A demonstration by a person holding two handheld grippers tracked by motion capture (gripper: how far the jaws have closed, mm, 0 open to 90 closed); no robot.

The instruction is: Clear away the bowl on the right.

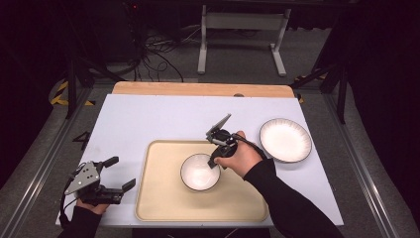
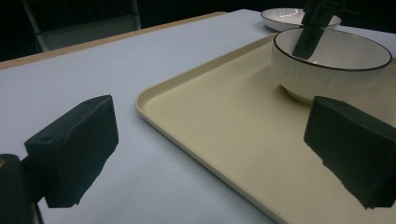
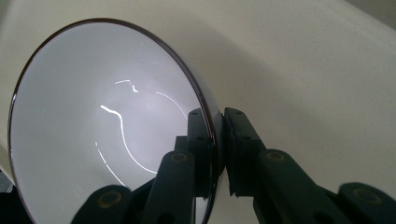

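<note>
A white bowl (image 1: 199, 172) with a dark rim sits on the cream tray (image 1: 163, 198) in the middle of the table. My right gripper (image 1: 214, 161) reaches down onto the bowl's right rim. In the right gripper view the two jaws pinch the rim of the bowl (image 3: 93, 121), one pad inside and one outside. The bowl (image 2: 327, 65) stands on the tray (image 2: 224, 135) in the left gripper view, with the right gripper's jaw dipping into it. My left gripper (image 1: 121, 173) rests open left of the tray, its jaws wide apart with nothing between them.
A white plate (image 1: 286, 140) with a dark rim lies on the white table top (image 1: 148, 119) right of the tray. A wooden strip (image 1: 198, 89) runs along the table's far edge. Beyond it are table legs and cables on the floor.
</note>
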